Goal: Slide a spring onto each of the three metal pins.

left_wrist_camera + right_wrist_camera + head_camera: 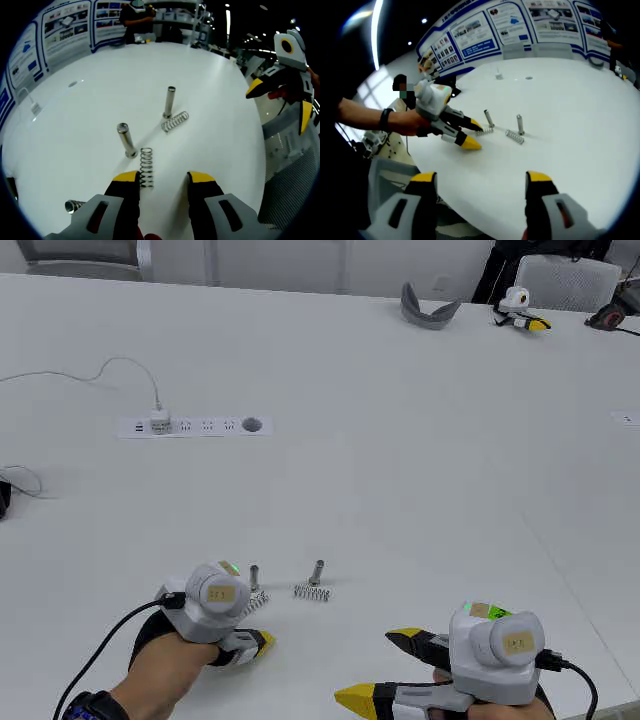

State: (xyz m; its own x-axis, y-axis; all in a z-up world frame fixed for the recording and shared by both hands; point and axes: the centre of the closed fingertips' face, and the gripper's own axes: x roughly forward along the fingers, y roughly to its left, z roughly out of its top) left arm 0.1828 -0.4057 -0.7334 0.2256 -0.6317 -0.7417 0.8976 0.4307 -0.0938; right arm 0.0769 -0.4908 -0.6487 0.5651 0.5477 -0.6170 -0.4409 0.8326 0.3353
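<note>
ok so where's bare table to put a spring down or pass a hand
The wide white table stretch between the white power strip and the two upright metal pins is bare, as is everything right of them beyond the right gripper. Crowded: at the left gripper, where pins and coiled steel springs cluster.

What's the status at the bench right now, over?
Left gripper open, tips at a loose spring. Right gripper open, empty. Two upright pins bare, second spring beside one. Nothing in the way.
</note>
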